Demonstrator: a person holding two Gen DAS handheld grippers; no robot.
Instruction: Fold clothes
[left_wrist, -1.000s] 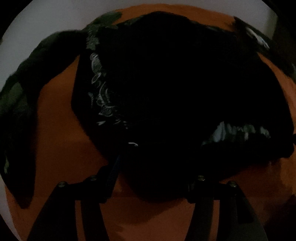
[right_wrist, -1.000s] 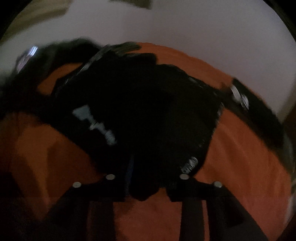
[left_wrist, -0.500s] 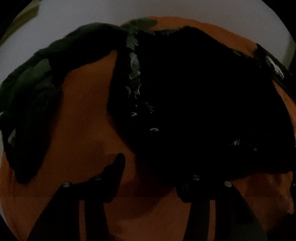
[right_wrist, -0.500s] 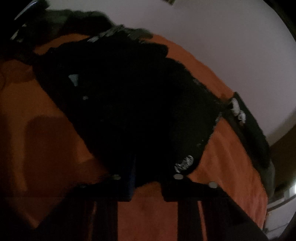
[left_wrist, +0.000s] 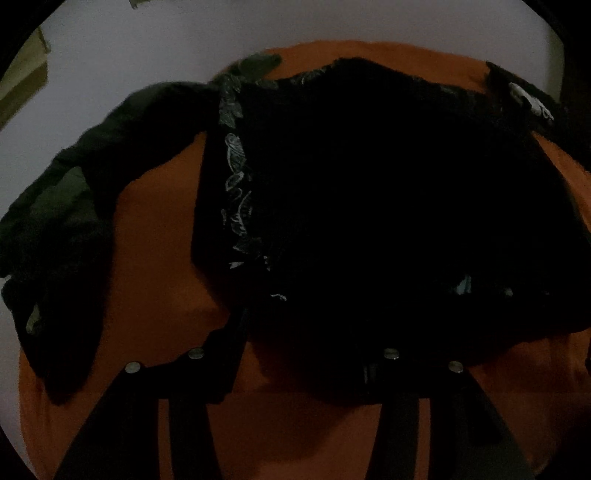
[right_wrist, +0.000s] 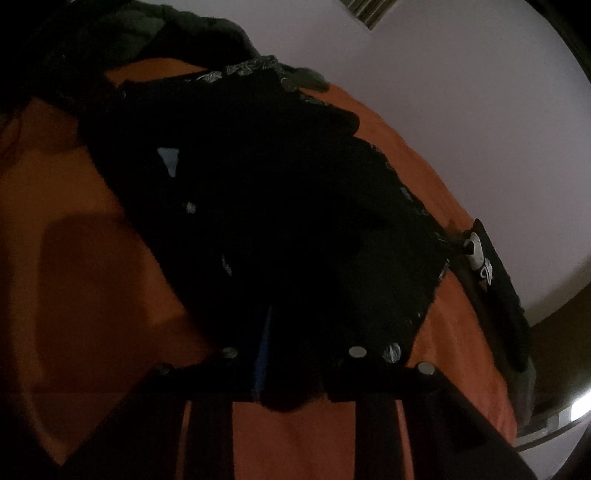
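While the left gripper (left_wrist: 306, 332) stands parted around the black patterned cloth garment (left_wrist: 369, 203), only the right view shows the right gripper (right_wrist: 291, 354) opening, cloth between its fingers, and a lit strip far right.

Left hand-held gripper (left_wrist: 306, 347) half open; right hand-held gripper (right_wrist: 295, 354) opening.

Black garment (left_wrist: 388, 206) w/ pale leaf print (edge trim), orange cloth (left_wrist: 155, 258).
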